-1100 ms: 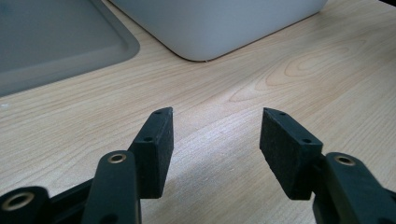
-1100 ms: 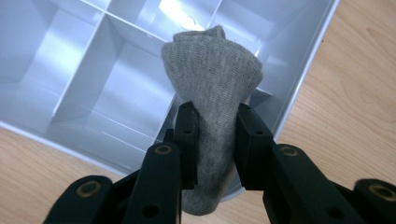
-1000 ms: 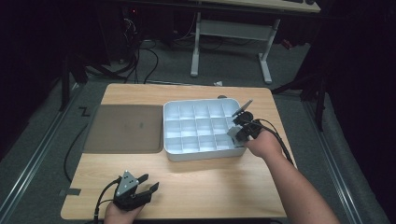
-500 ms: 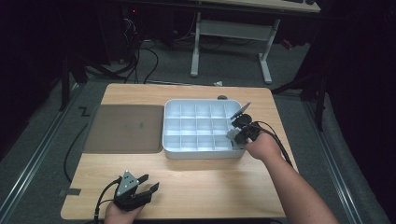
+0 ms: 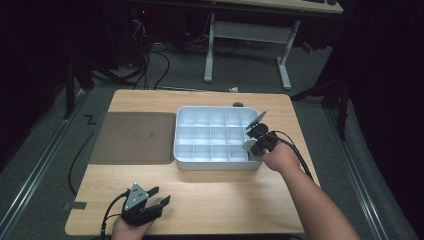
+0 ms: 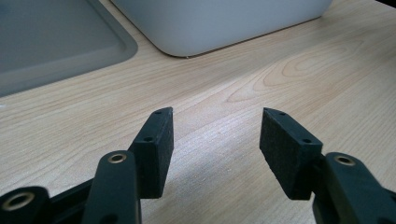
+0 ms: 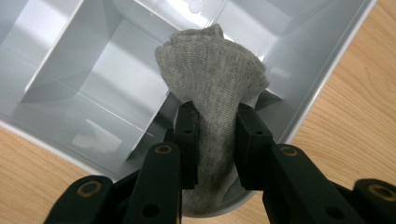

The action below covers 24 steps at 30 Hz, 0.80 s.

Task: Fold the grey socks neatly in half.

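We read right gripper (image 7: 215,126) clamped on grey sock (image 7: 212,79), over divided tray (image 5: 212,162) at its 3 o'clock edge. Release pending. Left gripper (image 6: 215,140) open, idle on table (image 5: 235,195).

1. Wooden table (image 5: 215,195) — light, grained top.
2. White compartment tray (image 5: 212,160) — rests right of centre.
3. Grey flat lid (image 5: 134,137) — lies just left, beside the tray.
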Each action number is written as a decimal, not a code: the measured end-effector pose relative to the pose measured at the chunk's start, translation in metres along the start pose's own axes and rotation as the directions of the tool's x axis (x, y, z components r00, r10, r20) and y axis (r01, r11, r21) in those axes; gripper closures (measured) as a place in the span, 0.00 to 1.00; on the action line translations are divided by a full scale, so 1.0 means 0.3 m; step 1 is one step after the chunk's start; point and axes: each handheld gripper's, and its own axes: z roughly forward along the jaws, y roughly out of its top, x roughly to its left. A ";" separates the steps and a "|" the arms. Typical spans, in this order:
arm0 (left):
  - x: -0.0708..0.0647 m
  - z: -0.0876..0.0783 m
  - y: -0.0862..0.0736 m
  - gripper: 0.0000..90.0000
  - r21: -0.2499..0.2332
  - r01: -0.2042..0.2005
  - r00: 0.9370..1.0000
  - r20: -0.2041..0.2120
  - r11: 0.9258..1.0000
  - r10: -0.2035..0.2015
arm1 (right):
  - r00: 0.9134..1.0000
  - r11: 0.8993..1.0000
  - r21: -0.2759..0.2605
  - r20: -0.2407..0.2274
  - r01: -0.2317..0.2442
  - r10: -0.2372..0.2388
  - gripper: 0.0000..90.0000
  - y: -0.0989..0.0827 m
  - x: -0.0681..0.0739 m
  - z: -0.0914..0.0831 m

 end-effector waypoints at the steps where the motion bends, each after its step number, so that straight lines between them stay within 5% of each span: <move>1: 0.000 0.000 0.000 0.50 0.001 0.000 1.000 -0.001 1.000 0.000 | 1.000 1.000 0.005 0.003 0.001 -0.001 0.82 0.001 0.001 0.003; 24: 0.004 0.005 -0.003 0.50 0.012 -0.006 1.000 -0.007 1.000 0.006 | 0.996 0.991 0.108 0.038 0.076 -0.080 0.83 0.017 0.032 0.093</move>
